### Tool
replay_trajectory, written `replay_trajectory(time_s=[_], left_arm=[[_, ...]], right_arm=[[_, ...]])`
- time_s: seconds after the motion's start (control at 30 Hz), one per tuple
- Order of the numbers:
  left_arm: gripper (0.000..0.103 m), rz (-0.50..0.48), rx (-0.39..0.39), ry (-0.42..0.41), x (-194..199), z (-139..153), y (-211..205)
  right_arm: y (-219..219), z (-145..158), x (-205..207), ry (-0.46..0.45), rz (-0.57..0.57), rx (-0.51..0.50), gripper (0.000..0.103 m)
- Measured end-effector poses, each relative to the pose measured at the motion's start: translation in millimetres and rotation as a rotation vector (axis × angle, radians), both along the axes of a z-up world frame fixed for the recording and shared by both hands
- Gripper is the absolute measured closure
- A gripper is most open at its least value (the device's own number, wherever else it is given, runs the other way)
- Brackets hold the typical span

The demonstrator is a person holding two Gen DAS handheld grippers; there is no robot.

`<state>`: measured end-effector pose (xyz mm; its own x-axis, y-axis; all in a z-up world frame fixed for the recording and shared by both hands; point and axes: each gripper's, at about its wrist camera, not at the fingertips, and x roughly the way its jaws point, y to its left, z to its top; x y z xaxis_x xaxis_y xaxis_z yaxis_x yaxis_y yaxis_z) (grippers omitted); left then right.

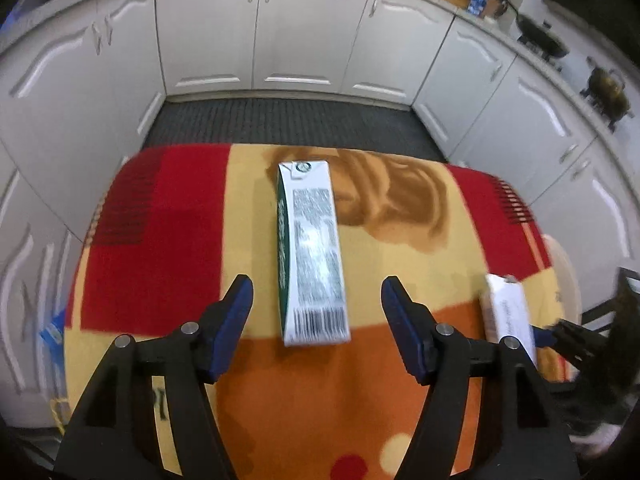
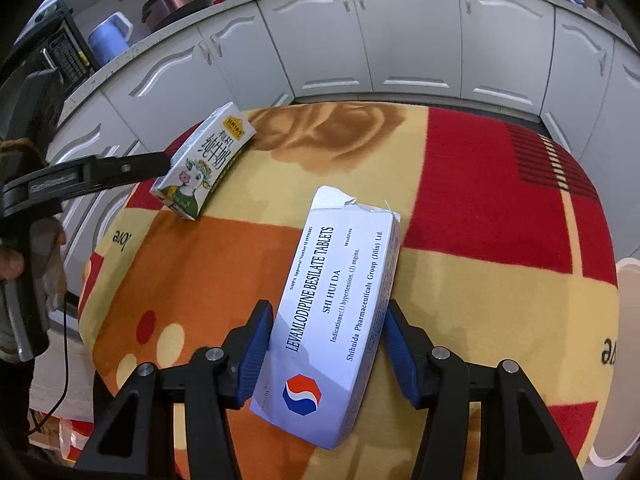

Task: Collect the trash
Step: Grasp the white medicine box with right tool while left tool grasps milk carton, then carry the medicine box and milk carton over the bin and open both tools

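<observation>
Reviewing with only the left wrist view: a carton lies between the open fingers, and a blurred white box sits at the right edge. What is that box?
Observer: A tablet box printed "Levamlodipine Besilate Tablets".
Operator: Held?
Observer: Yes, the right hand-held gripper has its pads against both long sides.
Operator: The carton's hidden face?
Observer: The milk carton shows a cartoon cow.

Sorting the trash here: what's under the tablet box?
The tablet box lies on the patterned blanket, between the right tongs. Whatever the blanket covers is hidden.
</observation>
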<state>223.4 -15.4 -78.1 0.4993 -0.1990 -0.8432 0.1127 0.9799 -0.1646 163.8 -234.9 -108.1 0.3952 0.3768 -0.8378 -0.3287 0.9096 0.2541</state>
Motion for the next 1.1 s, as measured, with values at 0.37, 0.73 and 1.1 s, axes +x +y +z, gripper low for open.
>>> replay_trajectory(time_s=[0.37, 0.73, 1.1], left_arm=[[0.067, 0.069, -0.037, 0.108, 29, -44, -1], [0.067, 0.014, -0.050, -0.009, -43, -13, -29], [0.067, -0.075, 0.000, -0.055, -92, -9, -92]], right_arm=[[14, -12, 8, -0.008, -0.013, -0.062, 0.044], [-11, 3, -16, -0.052, -0.028, 0.004, 0.051], [-62, 19, -53, -0.090, -0.099, 0.021, 0.051]])
